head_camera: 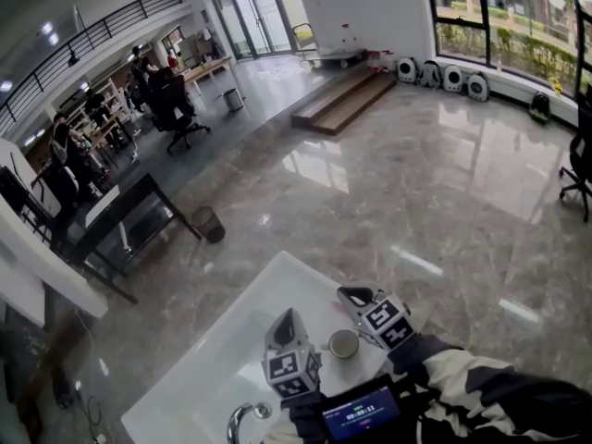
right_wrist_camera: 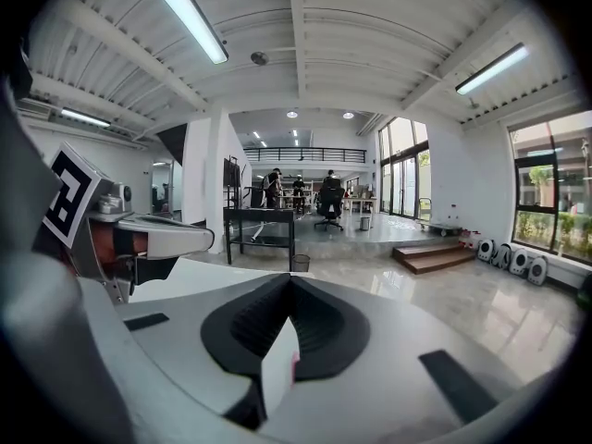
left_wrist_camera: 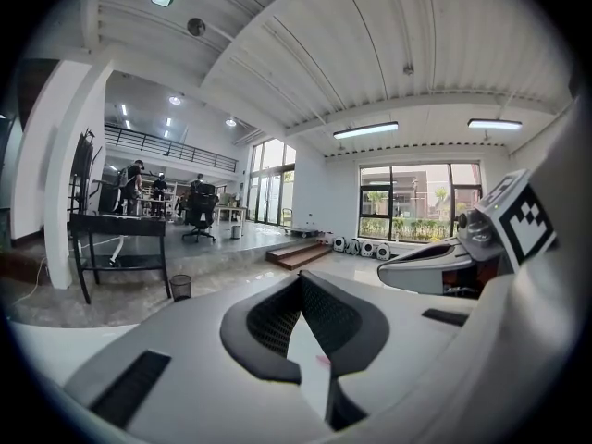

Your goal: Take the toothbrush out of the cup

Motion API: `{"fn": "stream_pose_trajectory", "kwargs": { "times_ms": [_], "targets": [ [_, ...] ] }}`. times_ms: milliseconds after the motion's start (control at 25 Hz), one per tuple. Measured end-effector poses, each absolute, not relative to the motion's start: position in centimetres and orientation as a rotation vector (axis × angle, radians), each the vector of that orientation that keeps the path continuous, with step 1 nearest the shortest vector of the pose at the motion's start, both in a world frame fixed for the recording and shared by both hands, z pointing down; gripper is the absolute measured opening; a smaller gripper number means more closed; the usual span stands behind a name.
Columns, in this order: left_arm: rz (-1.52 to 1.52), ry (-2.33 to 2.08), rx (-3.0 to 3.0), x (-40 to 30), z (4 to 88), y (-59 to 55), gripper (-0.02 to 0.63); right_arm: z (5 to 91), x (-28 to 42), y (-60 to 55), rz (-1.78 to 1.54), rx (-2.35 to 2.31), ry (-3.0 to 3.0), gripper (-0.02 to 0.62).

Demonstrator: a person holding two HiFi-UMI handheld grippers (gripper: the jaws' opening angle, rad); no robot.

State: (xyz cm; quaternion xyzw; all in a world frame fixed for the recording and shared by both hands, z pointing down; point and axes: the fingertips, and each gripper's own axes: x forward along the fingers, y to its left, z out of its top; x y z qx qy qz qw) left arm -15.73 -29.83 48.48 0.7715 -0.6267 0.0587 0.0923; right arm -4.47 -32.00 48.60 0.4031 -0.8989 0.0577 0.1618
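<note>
Can't make out the toothbrush in any view. The cup [head_camera: 344,343] stands upright on the white table [head_camera: 231,359], contents unreadable from above. It sits between the left hand-held gripper [head_camera: 288,320] and the right hand-held gripper [head_camera: 353,296]. Both have jaws pressed together, pinching nothing. Around: glossy marble floor [head_camera: 388,192], black desk [head_camera: 125,213], waste bin [head_camera: 208,223], wooden steps [head_camera: 342,100].

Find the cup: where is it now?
In the head view, low centre, the cup stands on the white table between the left gripper and the right gripper.
</note>
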Motion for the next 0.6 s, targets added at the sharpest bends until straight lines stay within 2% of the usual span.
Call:
{"fn": "stream_pose_trajectory", "kwargs": {
  "times_ms": [600],
  "targets": [
    [0.16, -1.849, 2.314, -15.46, 48.12, -29.49, 0.005, 48.7, -4.21, -31.57, 0.146, 1.149, -2.545, 0.0]
  ]
}}
